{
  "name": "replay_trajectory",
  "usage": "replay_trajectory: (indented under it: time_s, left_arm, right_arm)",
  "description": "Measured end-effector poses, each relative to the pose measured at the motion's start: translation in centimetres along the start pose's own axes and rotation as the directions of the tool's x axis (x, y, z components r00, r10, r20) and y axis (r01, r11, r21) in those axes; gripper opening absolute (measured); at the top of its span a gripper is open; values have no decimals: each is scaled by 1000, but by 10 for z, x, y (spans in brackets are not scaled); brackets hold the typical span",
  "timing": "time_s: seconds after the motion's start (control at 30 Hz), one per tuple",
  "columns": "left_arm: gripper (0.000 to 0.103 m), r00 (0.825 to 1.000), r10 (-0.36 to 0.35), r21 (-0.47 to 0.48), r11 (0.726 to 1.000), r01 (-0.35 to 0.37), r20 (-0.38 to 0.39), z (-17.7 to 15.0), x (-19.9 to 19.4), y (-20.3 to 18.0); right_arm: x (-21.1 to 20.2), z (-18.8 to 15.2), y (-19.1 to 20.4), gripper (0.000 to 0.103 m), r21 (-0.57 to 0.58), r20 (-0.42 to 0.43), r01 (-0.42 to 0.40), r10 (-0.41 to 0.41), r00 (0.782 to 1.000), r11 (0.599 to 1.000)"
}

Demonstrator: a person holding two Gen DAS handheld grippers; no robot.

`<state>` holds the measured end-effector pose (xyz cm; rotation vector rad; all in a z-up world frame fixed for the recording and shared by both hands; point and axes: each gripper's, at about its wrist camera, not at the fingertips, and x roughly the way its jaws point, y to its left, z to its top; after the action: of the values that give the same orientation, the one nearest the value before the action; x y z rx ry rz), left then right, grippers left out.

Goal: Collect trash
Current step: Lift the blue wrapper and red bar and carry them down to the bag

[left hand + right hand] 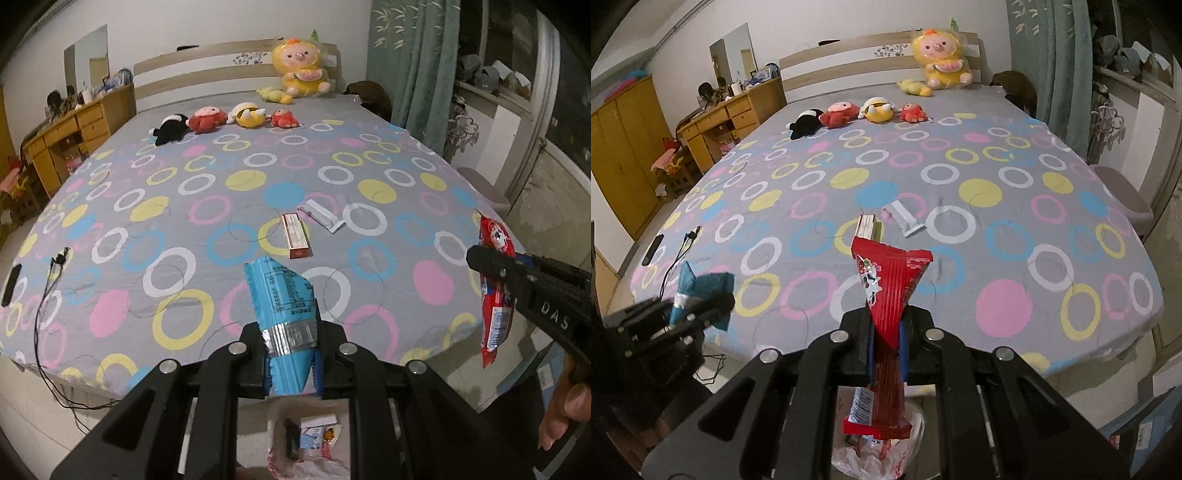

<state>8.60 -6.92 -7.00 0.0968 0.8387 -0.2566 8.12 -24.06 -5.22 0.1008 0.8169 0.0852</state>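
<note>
My left gripper (291, 354) is shut on a blue snack wrapper (282, 295), held above the foot of the bed; it also shows in the right wrist view (701, 291). My right gripper (886, 347) is shut on a red snack wrapper (886, 295), also seen in the left wrist view (495, 295). On the bed lie a red-and-white box (295, 236) and a white wrapper (321, 214). Below the grippers, a bag of trash (314, 439) sits on the floor, also visible under the right gripper (879, 458).
The bed (184, 206) has a grey sheet with coloured rings. Plush toys (207, 122) sit near the headboard. A phone (11, 284) and cable (48, 295) lie at the bed's left edge. A wooden desk (74, 136) stands left, a stool (484, 188) right.
</note>
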Motion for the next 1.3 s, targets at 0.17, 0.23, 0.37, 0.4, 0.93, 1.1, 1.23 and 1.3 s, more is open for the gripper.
replay_trajectory:
  time_s: [0.17, 0.23, 0.37, 0.4, 0.93, 1.1, 1.23, 1.3]
  left_arm:
    - [16, 1000, 3, 38, 999, -3, -4, -19, -8, -8]
    - [16, 1000, -4, 40, 999, 5, -10, -25, -10, -10]
    - [16, 1000, -6, 53, 999, 7, -18, -38, -12, -15]
    - [16, 1000, -9, 54, 998, 11, -22, -41, -11, -16]
    - [16, 973, -41, 58, 997, 56, -226, -135, 41, -23]
    - [16, 942, -24, 80, 995, 54, -336, -176, 83, -19]
    - [16, 914, -33, 70, 995, 67, -404, -201, 116, -16]
    - [16, 901, -39, 66, 995, 74, -432, -212, 131, -16]
  right_arm:
    - [-16, -28, -3, 10, 4, 17, -22, 22, 1000, 1000]
    - [-21, -37, -2, 10, -9, 25, -14, 15, 1000, 1000]
    - [-29, -57, 2, 10, -31, 31, -10, 11, 999, 999]
    - [-30, -61, 3, 10, -33, 30, -12, 13, 999, 999]
    - [29, -150, 12, 10, -27, -132, -24, 20, 991, 999]
    - [66, -182, 12, 11, -23, -217, -22, 17, 976, 999]
    - [101, -204, 10, 11, 12, -292, -28, 31, 956, 1000]
    - [122, -214, 8, 11, 36, -331, -24, 35, 943, 999]
